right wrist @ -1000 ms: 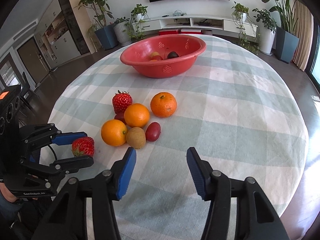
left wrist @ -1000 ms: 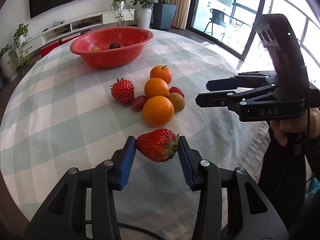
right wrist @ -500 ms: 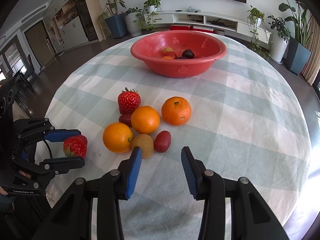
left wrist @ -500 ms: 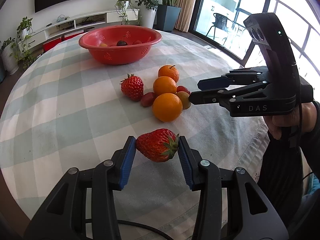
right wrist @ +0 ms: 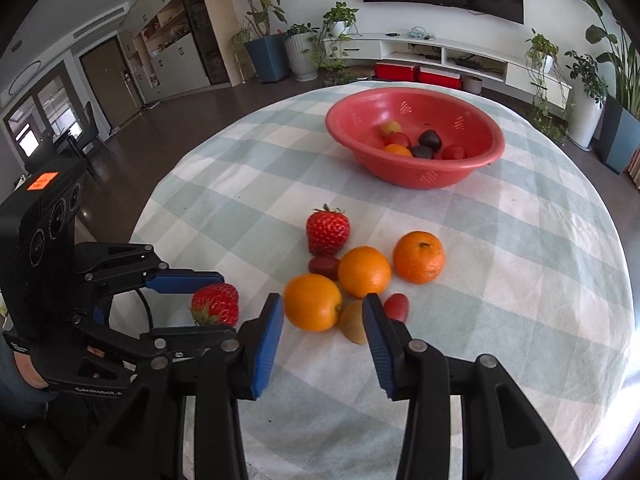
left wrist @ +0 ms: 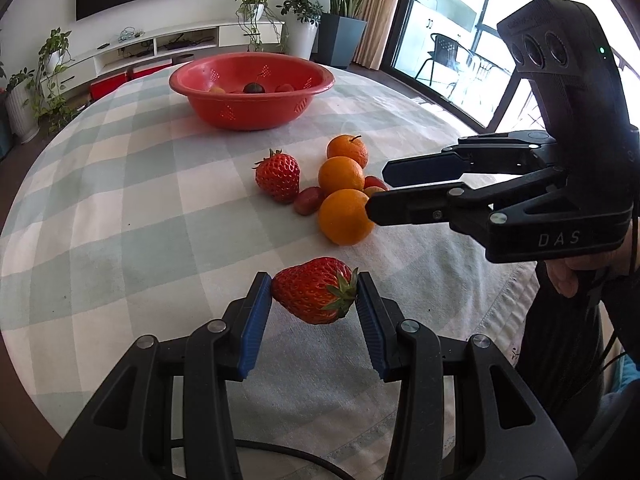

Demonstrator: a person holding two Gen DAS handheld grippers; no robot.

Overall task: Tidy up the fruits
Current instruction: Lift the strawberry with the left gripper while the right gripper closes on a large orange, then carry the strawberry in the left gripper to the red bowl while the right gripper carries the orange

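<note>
The left gripper (left wrist: 315, 294) pinches a strawberry (left wrist: 316, 295) between its two blue pads, and the fruit hangs above the checked cloth of the round bench (left wrist: 120, 216), near the bench's close edge. In the right wrist view this same strawberry (right wrist: 215, 304) is seen between the fingers of the left gripper (right wrist: 208, 304), at the left side of the fruit group. The right gripper (right wrist: 323, 320) has its jaws spread, with nothing pressed between the pads; the jaws have just been closing a little, and no fruit is held in them. In its own view the gripper hangs just above the nearest orange (right wrist: 313, 302), and a small brown-green fruit (right wrist: 354, 322) lies beside this orange, partly hidden behind the right pad. In the left wrist view the right gripper (left wrist: 374, 190) reaches in from the right side, with its tips close to the nearest orange (left wrist: 344, 216); I cannot tell if they touch it. The other fruits lie together on the bench: a second orange (right wrist: 364, 271), a mandarin with a stem (right wrist: 419, 257), a second strawberry (right wrist: 327, 230) lying on the cloth, and two small dark red fruits (right wrist: 324, 265) (right wrist: 397, 306). Far behind them stands a red basket (right wrist: 416, 176) with holes in its wall, and some small fruits are already inside it (right wrist: 424, 144).
</note>
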